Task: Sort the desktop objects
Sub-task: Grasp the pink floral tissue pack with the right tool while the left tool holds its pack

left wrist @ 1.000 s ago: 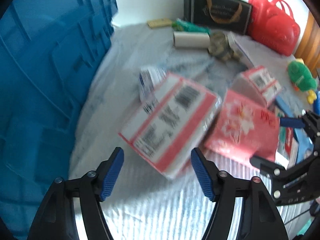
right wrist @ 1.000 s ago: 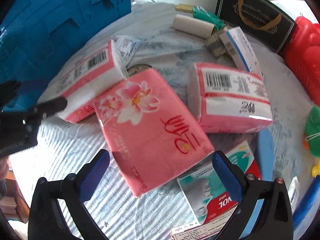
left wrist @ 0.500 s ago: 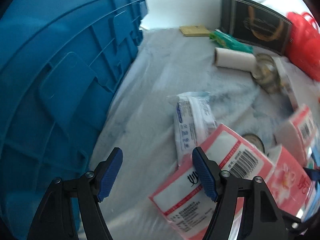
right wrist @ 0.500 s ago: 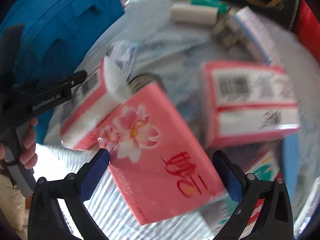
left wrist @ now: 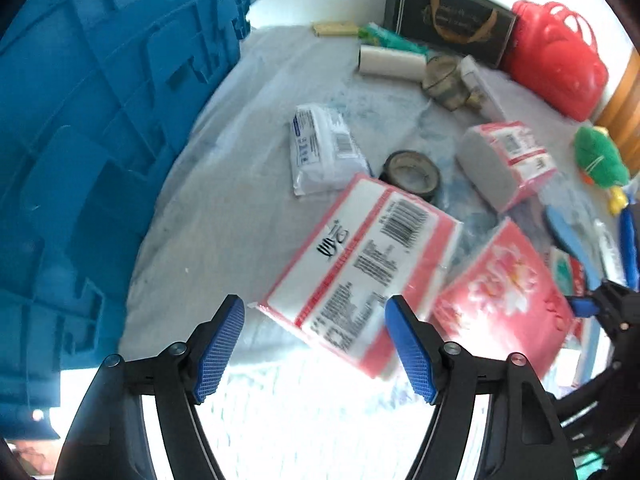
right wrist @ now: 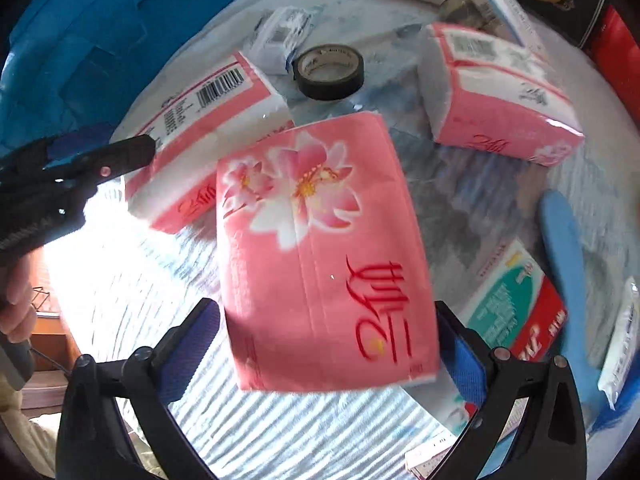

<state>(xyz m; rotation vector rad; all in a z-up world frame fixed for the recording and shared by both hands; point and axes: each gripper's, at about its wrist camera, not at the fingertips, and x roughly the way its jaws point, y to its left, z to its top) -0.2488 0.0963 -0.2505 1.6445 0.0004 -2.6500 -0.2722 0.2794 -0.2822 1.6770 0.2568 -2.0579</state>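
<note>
Three pink tissue packs lie on the grey cloth. The barcode pack rests just ahead of my left gripper, which is open, with the pack's near corner between the fingers. The flower-printed pack leans on the barcode pack. My right gripper is open, and the flower pack's near end sits between its blue pads, with a gap at the left pad. The third pack lies further right. A black tape roll and a white wipes packet sit behind them.
A big blue crate walls off the left side. At the back are a paper roll, a black gift bag and a red plastic bag. A toothpaste box, a blue flat piece and a green plush toy crowd the right.
The left view swung toward the crate and back, so the barcode pack is again ahead of the fingers. The right gripper has closed in on the flower pack, which now reaches between its fingers.
</note>
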